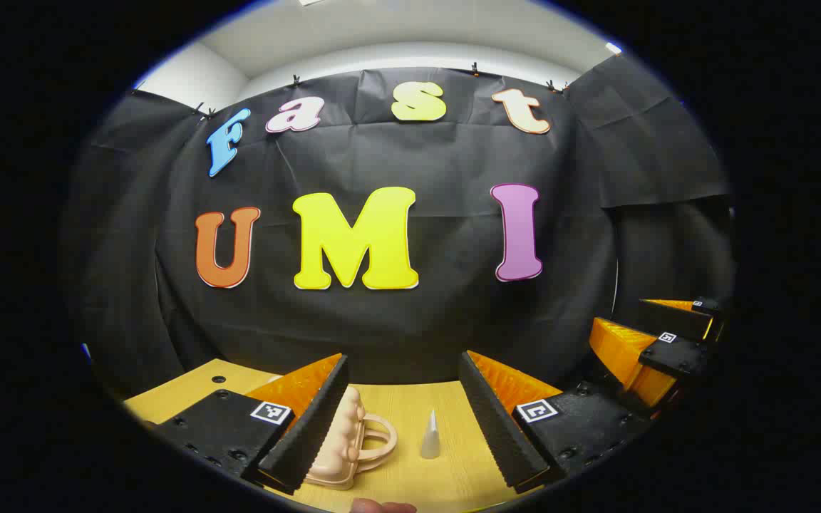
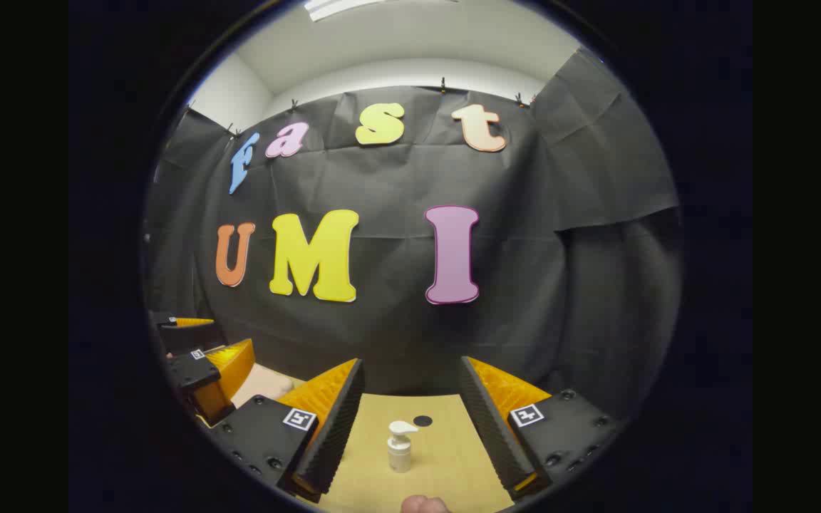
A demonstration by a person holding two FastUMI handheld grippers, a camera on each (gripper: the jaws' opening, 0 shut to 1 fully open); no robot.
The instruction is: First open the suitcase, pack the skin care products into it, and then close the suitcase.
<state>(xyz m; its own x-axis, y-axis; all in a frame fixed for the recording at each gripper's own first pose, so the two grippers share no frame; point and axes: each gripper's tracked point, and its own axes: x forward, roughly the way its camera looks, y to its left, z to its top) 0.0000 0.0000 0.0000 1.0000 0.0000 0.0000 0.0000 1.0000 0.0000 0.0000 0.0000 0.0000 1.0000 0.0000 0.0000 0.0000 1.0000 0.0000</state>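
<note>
My left gripper (image 1: pixel 403 360) is open above the wooden table (image 1: pixel 446 477). A small peach suitcase (image 1: pixel 353 445) with a loop handle lies shut below it, its left part hidden behind my left finger (image 1: pixel 307 427). Just right of the case stands a white cone-shaped skin care tube (image 1: pixel 430 434). My right gripper (image 2: pixel 410 363) is open too, and a white pump bottle (image 2: pixel 400 445) stands upright on the table between its fingers, touching neither. A pale patch of the suitcase (image 2: pixel 262 385) shows at the left of the right gripper view.
The other gripper (image 1: pixel 642 328) hangs at the right edge of the left gripper view, and the left one (image 2: pixel 200 349) at the left edge of the right gripper view. A dark round hole (image 2: pixel 422 420) marks the table behind the bottle. A fingertip (image 2: pixel 425 504) shows at the bottom.
</note>
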